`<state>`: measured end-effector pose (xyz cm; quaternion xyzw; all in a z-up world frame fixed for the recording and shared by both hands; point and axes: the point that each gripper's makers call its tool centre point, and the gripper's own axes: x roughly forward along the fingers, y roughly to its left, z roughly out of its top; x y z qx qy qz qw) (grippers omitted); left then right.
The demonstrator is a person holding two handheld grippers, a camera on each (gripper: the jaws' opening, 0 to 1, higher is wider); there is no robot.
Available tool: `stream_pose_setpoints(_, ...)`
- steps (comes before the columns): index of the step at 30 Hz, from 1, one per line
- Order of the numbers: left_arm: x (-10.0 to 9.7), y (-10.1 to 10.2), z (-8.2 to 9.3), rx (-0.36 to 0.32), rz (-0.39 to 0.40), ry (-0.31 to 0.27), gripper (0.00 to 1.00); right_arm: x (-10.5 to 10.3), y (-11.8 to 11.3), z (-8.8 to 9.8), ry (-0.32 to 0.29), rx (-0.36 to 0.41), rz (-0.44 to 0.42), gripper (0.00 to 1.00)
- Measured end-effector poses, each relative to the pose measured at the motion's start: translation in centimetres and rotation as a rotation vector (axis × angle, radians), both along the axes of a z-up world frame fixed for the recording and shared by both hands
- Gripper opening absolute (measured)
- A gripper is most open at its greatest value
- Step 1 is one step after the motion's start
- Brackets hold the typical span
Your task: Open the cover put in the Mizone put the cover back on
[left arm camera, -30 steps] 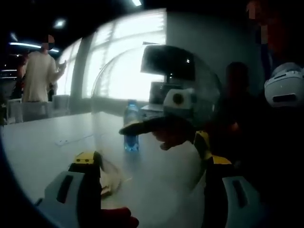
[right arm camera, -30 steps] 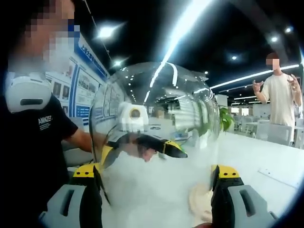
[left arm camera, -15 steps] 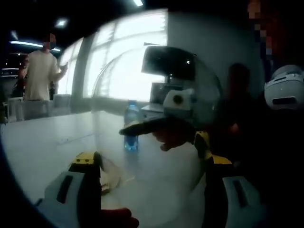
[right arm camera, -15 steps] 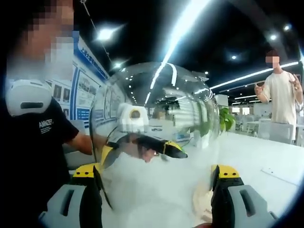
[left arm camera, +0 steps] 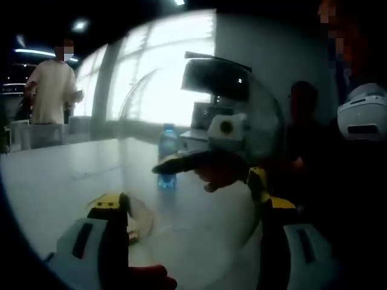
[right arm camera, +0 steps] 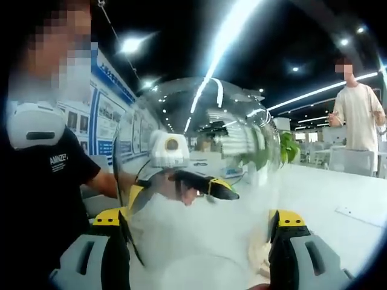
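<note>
**Cover held up by both grippers, Mizone waiting on the table**

Left gripper view: the clear dome cover (left arm camera: pixel 199 151) sits between the left gripper (left arm camera: pixel 193 208) jaws, which pinch its rim. Through it, the Mizone bottle (left arm camera: pixel 167 158) stands well apart on the white table (left arm camera: pixel 54 181). A person (left arm camera: pixel 53 99) stands far off.

Right gripper view: the right gripper (right arm camera: pixel 199 220) likewise pinches the cover (right arm camera: pixel 199 157), lifted above the table (right arm camera: pixel 338 193). Thin rim grips could slip if the hands pull unevenly, dropping the cover onto the table.
</note>
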<state>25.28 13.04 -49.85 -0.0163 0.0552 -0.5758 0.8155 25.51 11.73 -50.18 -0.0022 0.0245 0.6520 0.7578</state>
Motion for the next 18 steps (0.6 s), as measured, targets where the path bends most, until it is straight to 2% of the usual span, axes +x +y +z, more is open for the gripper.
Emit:
stream_pose_setpoints(11, 0.18, 0.03, -0.04, -0.031, 0.011, -0.024, 0.78, -0.65, 0.14, -0.01, -0.010, 0.048, -0.004, 0.90)
stream_pose_setpoints(18, 0.12, 0.13, -0.03, -0.039, 0.020, -0.042, 0.77, -1.00, 0.15, 0.01, -0.010, 0.051, -0.004, 0.90)
